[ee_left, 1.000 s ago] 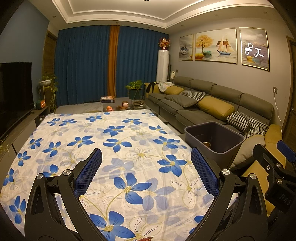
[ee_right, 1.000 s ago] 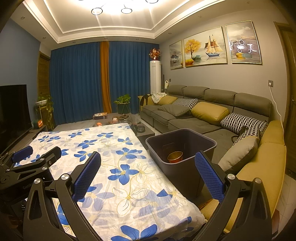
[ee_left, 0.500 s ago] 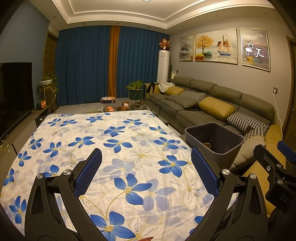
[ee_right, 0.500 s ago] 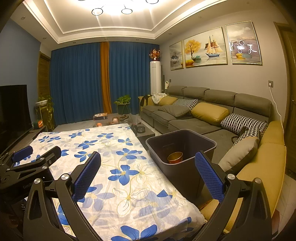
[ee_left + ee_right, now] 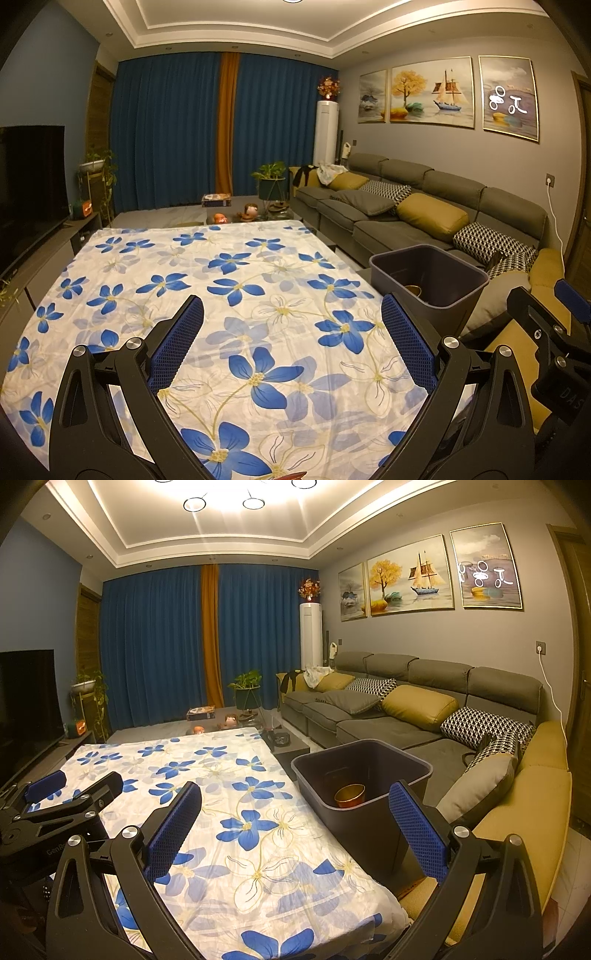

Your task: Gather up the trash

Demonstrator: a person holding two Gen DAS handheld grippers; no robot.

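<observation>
Two hand-held grippers are shown, each with its blue-padded fingers spread wide apart and nothing between them. The left hand-held gripper (image 5: 291,343) hangs over the table (image 5: 229,266), which is covered by a white cloth printed with blue flowers. The right hand-held gripper (image 5: 295,823) sits beside it, above the table's right edge. Ahead and to the right of the right hand-held gripper, a dark bin (image 5: 364,771) stands between the table and the sofa (image 5: 424,709). Its lower front is hidden behind the right finger. Inside the bin lies a copper-coloured cup (image 5: 350,795); from the left wrist view only a sliver of the cup shows above the rim. The bin's base is out of sight in both views.
</observation>
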